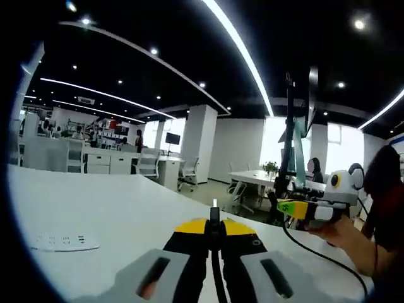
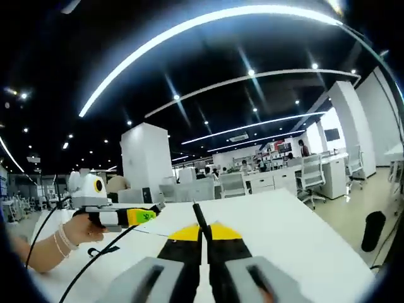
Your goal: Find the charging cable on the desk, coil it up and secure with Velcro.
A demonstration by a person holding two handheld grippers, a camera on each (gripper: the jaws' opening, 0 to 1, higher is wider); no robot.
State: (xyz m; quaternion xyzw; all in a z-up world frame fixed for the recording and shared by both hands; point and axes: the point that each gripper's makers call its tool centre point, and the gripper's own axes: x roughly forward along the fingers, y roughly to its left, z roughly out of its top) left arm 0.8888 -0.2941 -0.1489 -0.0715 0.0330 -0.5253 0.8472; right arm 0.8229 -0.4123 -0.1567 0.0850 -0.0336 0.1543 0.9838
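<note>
A thin black charging cable pokes up between the yellow-tipped jaws of my left gripper, which is shut on it above the white desk. The right gripper comes in from the right in a person's hand, and a black length of cable droops from it. In the right gripper view, my right gripper is shut on a cable end. The left gripper enters from the left, with cable hanging below it to the desk.
A flat white strip with printed marks lies on the desk at the left. A monitor on a black stand rises at the desk's far right. Office desks and chairs stand behind. A dark bin sits on the floor.
</note>
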